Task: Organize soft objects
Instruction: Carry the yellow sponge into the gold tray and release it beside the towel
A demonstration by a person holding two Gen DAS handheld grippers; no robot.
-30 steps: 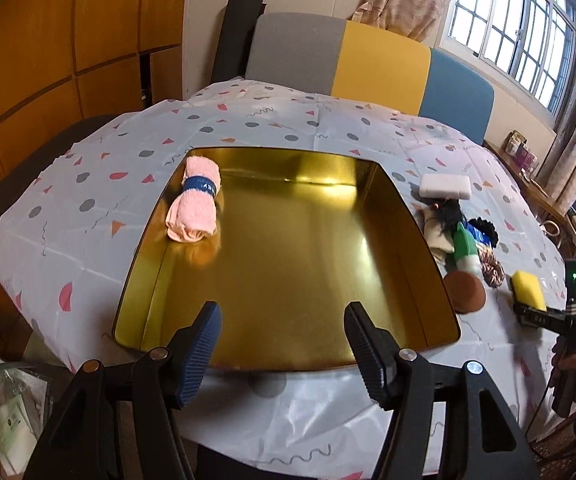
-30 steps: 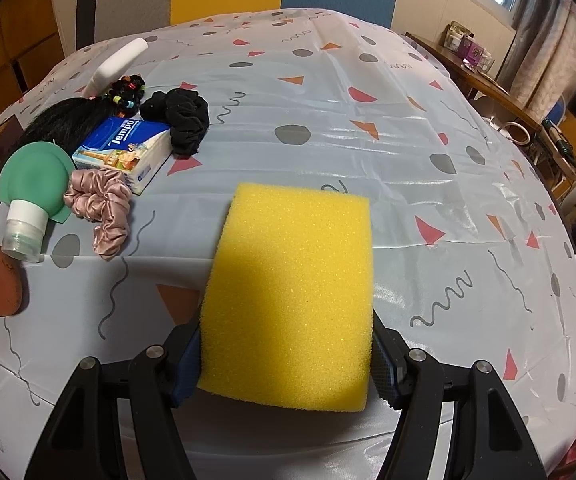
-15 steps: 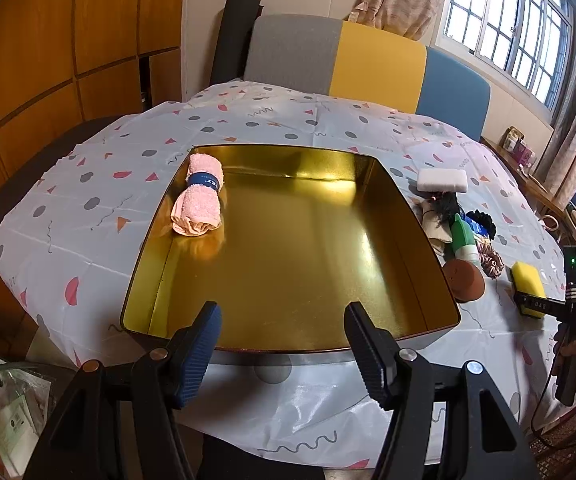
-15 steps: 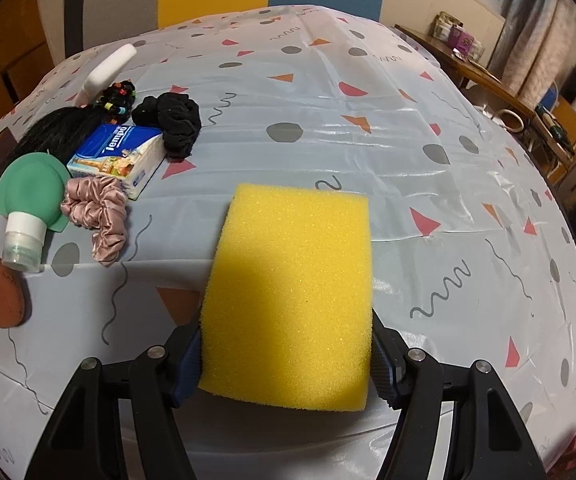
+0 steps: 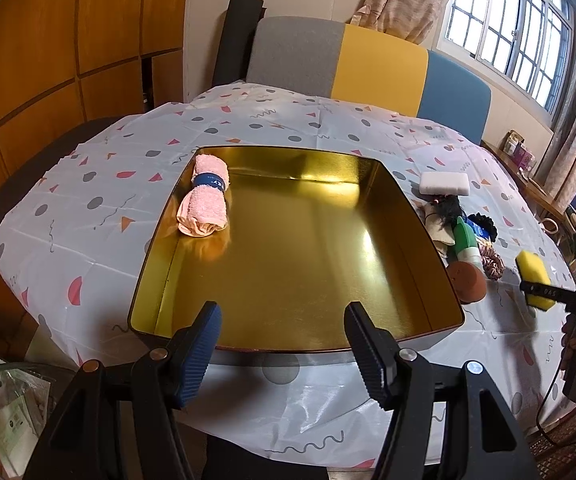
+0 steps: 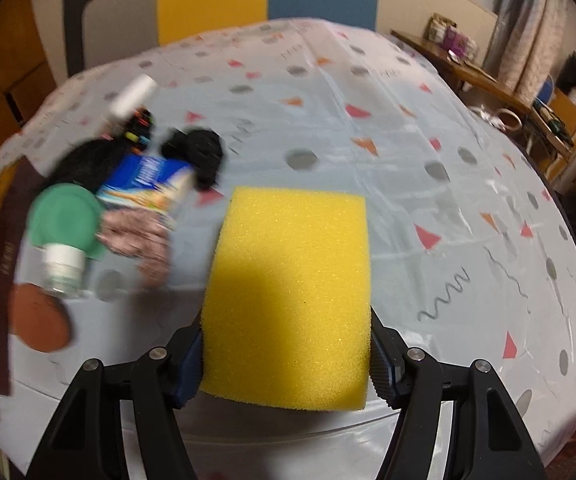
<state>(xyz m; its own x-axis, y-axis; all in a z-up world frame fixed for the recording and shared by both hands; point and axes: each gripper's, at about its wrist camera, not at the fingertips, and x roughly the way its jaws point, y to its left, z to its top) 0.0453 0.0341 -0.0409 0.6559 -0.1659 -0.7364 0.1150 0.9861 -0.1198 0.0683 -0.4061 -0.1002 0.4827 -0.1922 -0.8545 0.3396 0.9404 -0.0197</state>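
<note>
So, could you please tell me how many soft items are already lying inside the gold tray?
1. A rolled pink towel lies in the far-left corner of the gold tray. The rest of the tray floor shows bare, so nothing seems hidden.

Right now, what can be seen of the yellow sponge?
The yellow sponge is a plain rectangular block of porous foam, dry-looking and undamaged. The right claw clamps its near end, one pad on each long side. From the left wrist view it is held above the patterned tablecloth, right of the gold tray.
</note>
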